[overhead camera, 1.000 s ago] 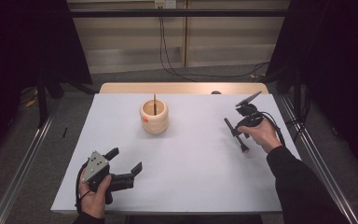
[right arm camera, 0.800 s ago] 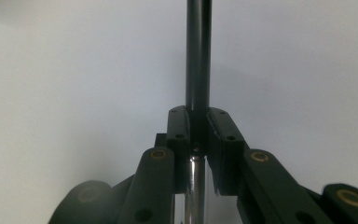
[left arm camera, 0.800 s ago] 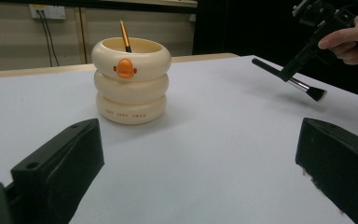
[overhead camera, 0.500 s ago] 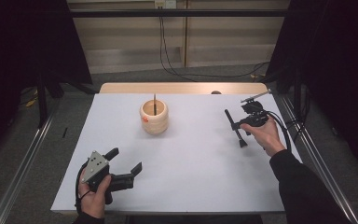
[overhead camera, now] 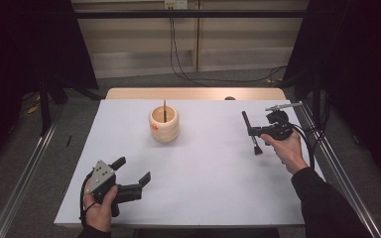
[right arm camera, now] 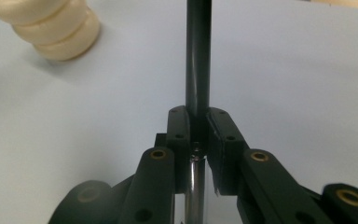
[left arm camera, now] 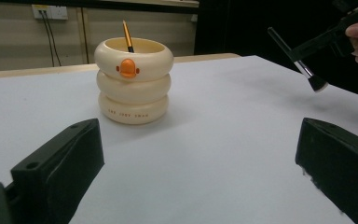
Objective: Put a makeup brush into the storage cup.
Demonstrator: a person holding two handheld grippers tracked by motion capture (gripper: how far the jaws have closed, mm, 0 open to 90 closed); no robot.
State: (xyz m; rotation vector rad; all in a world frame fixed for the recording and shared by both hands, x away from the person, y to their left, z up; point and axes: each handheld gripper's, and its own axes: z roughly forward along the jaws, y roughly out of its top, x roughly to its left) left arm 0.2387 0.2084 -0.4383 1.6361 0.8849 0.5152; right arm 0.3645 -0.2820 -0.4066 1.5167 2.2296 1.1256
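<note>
Item: black makeup brush, which I am holding in the right gripper, jaws clamping narrow on its handle, well to the right of the cream ringed holder and clear of the white table. In the right gripper view the brush is running off the top edge, bristles cut off, and the holder is showing partly at the corner. Item: left gripper, jaws standing wide with nothing between, resting near the table's front edge, well in front of the holder. Item: thin stick standing in the holder; its lower end is hiding inside.
</note>
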